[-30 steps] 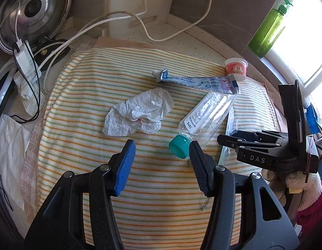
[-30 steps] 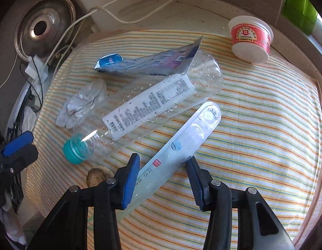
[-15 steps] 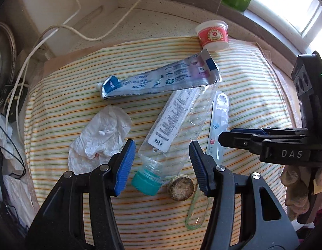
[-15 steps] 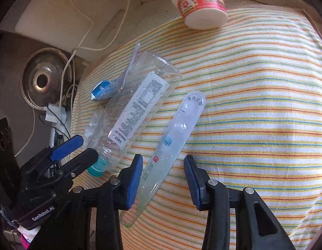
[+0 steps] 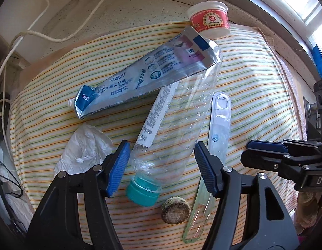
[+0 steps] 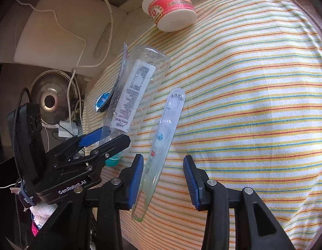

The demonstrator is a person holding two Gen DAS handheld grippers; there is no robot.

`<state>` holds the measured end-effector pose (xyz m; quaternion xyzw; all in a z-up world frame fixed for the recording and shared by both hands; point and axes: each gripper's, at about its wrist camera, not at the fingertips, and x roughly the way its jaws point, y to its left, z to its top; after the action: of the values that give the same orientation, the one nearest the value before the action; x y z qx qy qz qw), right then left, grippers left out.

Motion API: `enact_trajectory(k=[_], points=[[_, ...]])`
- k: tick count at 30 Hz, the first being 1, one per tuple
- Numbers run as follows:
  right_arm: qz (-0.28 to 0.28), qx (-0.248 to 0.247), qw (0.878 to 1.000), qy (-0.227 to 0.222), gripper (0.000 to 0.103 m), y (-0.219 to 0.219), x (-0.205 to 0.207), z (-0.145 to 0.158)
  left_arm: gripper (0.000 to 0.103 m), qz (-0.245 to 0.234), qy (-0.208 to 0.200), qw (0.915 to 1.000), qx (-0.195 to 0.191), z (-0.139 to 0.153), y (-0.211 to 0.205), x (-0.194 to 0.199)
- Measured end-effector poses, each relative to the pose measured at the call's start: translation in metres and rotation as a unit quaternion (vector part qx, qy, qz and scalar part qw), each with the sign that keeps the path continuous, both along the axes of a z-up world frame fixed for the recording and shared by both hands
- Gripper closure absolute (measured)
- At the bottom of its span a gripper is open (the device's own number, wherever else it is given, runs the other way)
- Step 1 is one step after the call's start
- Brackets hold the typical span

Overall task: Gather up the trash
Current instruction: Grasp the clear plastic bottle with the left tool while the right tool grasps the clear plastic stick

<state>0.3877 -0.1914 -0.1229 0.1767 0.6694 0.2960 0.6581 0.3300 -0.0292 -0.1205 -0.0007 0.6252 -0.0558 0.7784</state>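
A clear plastic bottle (image 5: 181,125) with a teal cap (image 5: 143,193) lies on the striped cloth (image 5: 254,79). My left gripper (image 5: 161,166) straddles its neck end with the jaws opening, and the pads do not press on it. A toothpaste tube (image 5: 140,79) rests across the bottle's far end. A crumpled white wrapper (image 5: 85,150) lies to the left. My right gripper (image 6: 164,175) hangs over a long clear plastic package (image 6: 167,129), its jaws opening; the package's lower end runs beside the left finger without being pinched. A red and white cup (image 6: 171,8) stands at the cloth's far edge.
A small brown round lump (image 5: 175,210) lies by the cap. A white board (image 6: 63,27), white cables (image 5: 56,39) and a metal lid (image 6: 50,100) sit left of the cloth. The two grippers are close together, with the right gripper (image 5: 245,153) at the right of the left wrist view.
My left gripper has moved from near the white wrapper to over the bottle's neck, and its jaws stand wider. My right gripper has rolled and shifted along the clear package.
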Motion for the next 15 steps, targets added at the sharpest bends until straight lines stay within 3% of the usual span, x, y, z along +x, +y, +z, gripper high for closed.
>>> enact_trajectory(k=[8,15], points=[[0.003,-0.005,1.0,-0.003,0.056,0.001,0.004,0.001,0.04,0.023,-0.012,0.9995,-0.02,0.0,0.015,-0.026],[0.03,-0.018,0.999,-0.009,0.052,0.026,0.001,-0.002,0.039,0.035,-0.007,0.9993,0.01,0.005,0.039,-0.068]])
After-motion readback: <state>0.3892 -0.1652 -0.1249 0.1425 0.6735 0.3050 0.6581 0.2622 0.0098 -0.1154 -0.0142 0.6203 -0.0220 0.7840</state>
